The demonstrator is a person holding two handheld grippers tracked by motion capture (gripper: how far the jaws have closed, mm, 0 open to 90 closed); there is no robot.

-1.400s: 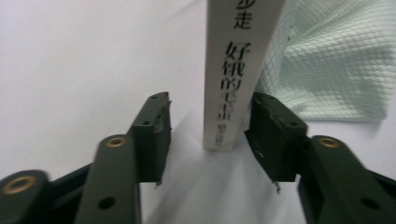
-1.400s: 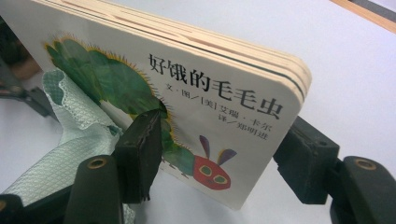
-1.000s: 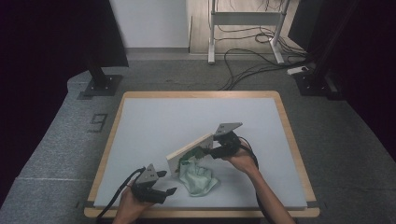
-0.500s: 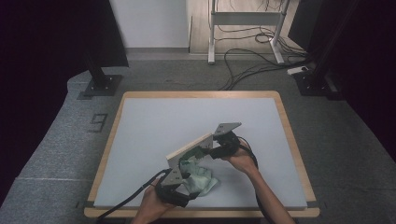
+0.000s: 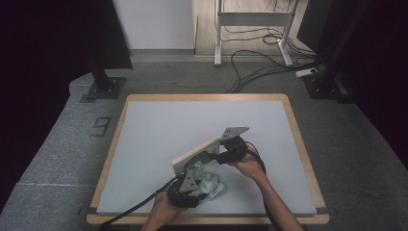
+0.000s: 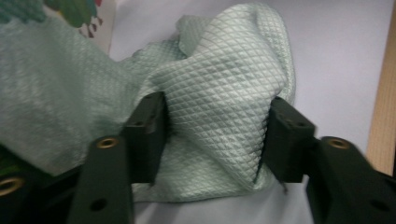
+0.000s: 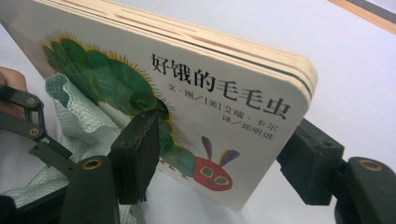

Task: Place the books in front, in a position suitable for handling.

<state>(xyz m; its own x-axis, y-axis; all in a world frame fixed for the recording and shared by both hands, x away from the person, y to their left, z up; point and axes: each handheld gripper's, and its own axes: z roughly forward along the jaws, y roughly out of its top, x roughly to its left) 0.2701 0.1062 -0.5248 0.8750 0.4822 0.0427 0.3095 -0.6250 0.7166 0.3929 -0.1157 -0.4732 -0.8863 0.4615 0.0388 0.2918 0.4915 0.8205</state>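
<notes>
Cloth (image 6: 219, 93) sits bunched between the left gripper's (image 6: 212, 140) two pads, which have just been closing and now press a raised fold from both sides; the rest of it spills past the left pad and lies on the table (image 5: 159, 130) under the tilted book (image 7: 187, 79). That book is clamped across its thickness by the right gripper (image 7: 219, 158), one pad on the caterpillar cover, the other behind the back. Risk one, as I judge it: the pinch takes only a ridge of loose fabric, so a pull could slide the fold out or drag the cloth along in a lump instead of wiping. Risk two: part of the cloth lies against the cover just beside the right pad, so a tug could snag there and twist the book in its grip, which holds near one corner only. Seen from above, the left gripper (image 5: 185, 190) lies low, near the table's front edge, forearm coming straight in, while the right gripper (image 5: 226, 151) reaches in at a slant, holding the book (image 5: 195, 154) propped on its lower edge.
</notes>
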